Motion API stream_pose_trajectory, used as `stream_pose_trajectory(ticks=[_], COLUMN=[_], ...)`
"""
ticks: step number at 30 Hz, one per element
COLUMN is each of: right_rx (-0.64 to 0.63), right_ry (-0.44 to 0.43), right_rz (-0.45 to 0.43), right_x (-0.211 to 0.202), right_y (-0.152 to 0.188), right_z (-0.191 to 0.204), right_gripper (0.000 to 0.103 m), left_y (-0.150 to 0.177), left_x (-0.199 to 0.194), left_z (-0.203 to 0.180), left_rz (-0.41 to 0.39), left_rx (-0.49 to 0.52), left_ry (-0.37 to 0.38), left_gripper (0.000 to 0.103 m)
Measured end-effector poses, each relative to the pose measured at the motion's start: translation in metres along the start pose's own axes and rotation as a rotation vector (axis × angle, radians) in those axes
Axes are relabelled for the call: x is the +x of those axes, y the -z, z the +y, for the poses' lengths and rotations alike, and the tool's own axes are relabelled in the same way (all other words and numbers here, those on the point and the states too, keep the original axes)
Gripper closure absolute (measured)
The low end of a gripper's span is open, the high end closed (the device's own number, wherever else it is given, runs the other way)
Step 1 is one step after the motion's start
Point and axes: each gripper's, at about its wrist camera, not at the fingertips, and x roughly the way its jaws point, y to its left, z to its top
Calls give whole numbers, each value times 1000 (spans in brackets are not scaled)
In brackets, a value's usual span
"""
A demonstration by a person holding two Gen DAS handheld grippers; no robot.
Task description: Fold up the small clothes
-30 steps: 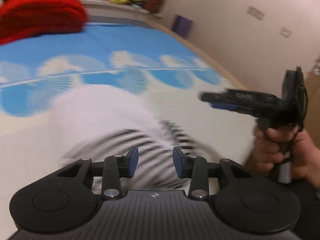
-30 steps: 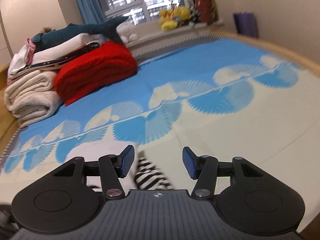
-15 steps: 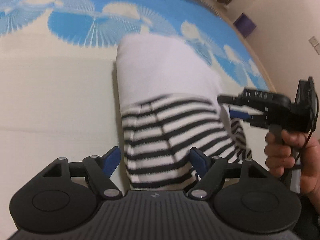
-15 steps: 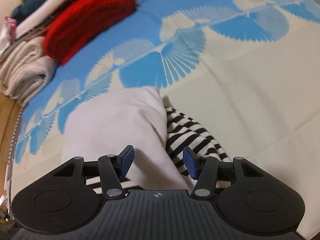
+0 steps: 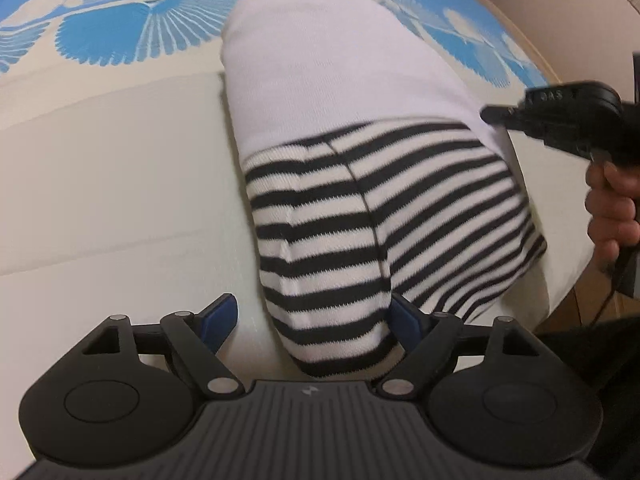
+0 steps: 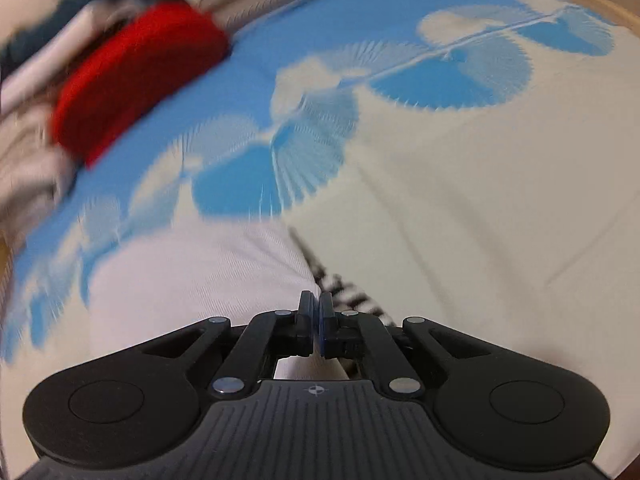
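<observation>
A small garment (image 5: 352,92), white at the far end and black-and-white striped (image 5: 360,220) at the near end, lies flat on the bed sheet (image 5: 120,200). My left gripper (image 5: 312,312) points steeply down at the striped end; its jaws are opening wide, the cloth lies between them and the left pad stands off it. My right gripper (image 5: 496,114), held by a hand (image 5: 612,208), meets the white part's right edge. In the right wrist view the right gripper (image 6: 316,308) is shut, its pads together on that edge of the garment (image 6: 200,280).
The sheet is cream near me and blue with white fan shapes farther off. A red folded knit (image 6: 136,80) and a blurred pile of folded cloth (image 6: 24,168) lie at the far left. The bed's wooden edge (image 5: 532,52) runs along the right.
Both grippers came down onto the garment. The left jaws went from narrow to wide around the striped end. The right jaws, open before, have shut at the white edge.
</observation>
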Motion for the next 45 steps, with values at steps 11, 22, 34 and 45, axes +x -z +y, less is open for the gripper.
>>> stream_pose_trajectory(ticks=[11, 22, 34, 45], right_rx=[-130, -147, -154, -69], right_ry=[82, -81, 0, -164], right_rz=[19, -59, 178, 70], right_x=[14, -13, 35, 23], right_y=[4, 3, 17, 0], right_z=[11, 12, 5, 30], right_gripper=[102, 37, 83, 100], left_y=[-6, -48, -70, -84], left_x=[-8, -13, 42, -28], left_z=[1, 50, 66, 52], left_rz=[-20, -198, -141, -356], left_rx=[-30, -376, -513, -319], left_ry=[18, 159, 212, 86], left_gripper=[17, 17, 16, 64])
